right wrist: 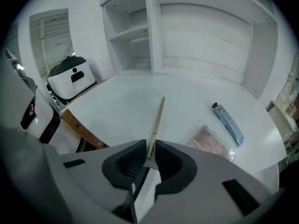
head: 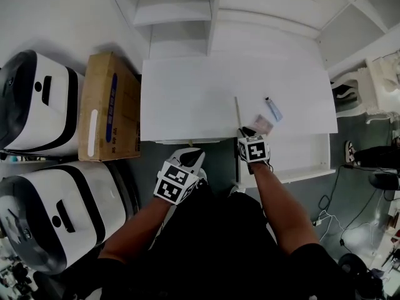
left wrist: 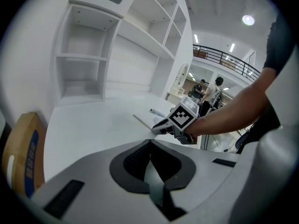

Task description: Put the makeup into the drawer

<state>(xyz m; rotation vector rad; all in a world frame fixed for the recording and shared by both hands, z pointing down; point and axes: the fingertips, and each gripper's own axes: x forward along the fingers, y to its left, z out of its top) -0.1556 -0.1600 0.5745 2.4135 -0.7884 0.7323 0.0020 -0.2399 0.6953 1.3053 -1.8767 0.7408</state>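
Note:
On the white desk lie a long wooden makeup brush, a pink eyeshadow palette and a blue tube. My right gripper is at the desk's front edge, over the brush's near end. In the right gripper view the brush runs between the parted jaws of that gripper, and the pads stand a little off it. The palette and the tube lie to its right. A white drawer stands pulled out under the desk's right front. My left gripper hangs below the desk front, shut and empty.
A cardboard box stands left of the desk, with two white-and-black appliances beside it. White shelves rise behind the desk. Cables lie on the floor at the right. People stand far off.

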